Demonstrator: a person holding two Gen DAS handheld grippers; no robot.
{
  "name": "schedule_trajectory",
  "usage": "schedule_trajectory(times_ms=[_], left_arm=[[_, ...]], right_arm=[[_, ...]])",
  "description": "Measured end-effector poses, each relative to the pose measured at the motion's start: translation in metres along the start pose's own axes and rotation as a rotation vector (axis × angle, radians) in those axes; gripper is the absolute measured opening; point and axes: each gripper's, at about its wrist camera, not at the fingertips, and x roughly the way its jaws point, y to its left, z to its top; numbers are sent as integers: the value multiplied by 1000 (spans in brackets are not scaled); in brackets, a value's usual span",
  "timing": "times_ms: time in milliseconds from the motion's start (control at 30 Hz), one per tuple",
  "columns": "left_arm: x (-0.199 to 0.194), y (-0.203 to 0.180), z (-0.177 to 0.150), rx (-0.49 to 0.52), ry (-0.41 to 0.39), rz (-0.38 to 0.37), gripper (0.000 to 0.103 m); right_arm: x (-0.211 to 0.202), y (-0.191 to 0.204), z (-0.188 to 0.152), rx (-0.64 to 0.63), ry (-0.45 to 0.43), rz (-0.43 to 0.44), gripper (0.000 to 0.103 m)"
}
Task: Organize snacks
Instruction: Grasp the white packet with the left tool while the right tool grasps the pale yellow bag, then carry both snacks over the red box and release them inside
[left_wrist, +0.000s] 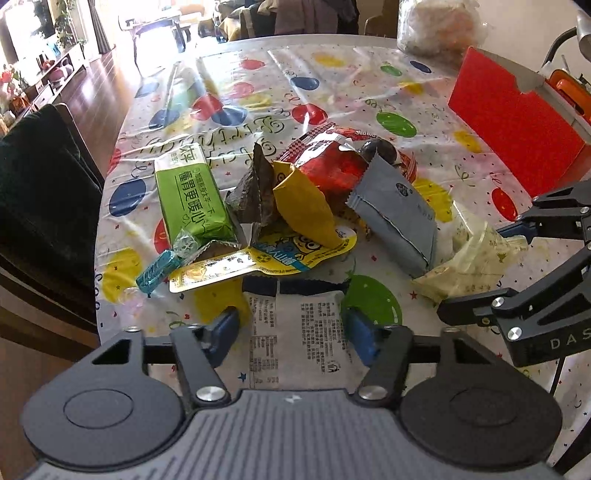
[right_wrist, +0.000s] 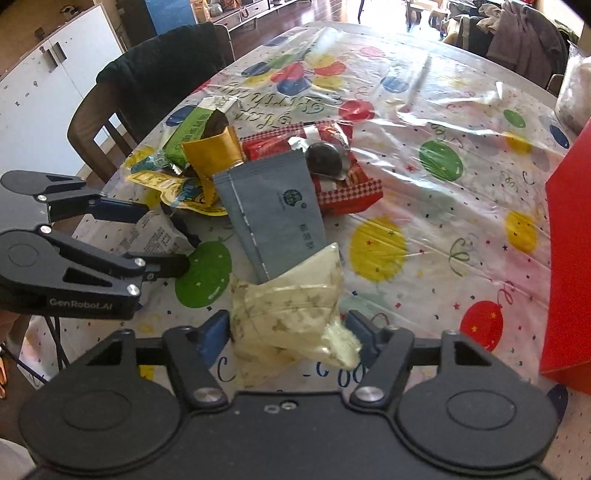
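My left gripper pinches the flat white printed packet; right gripper squeezes the crinkly pale-yellow wrapper; I'd lift both slowly.

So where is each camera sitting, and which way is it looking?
Left wrist view: it sits on the left gripper, looking down along its fingers at a white packet between them; the right gripper shows at the side.
Right wrist view: it sits on the right gripper, looking down at a pale yellow wrapper between its fingers; the left gripper shows at the side.
Both views share the snack pile, including the grey pouch, on the balloon tablecloth, and the red box.
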Motion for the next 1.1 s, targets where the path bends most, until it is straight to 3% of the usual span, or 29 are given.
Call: schedule_trajectory(times_ms=[67,600,1100], left_arm=[[-2,-2,0,6,0,-4,51],[-15,-9,-5,-52,5,-29,48],[-60,-42,11,-46,-48,-62,48]], right_arm=[[-1,0,0,1,-4,0,63],[-25,-8,-13,63,-53,31,44],[-82,-30,-29,137,-132,50,41]])
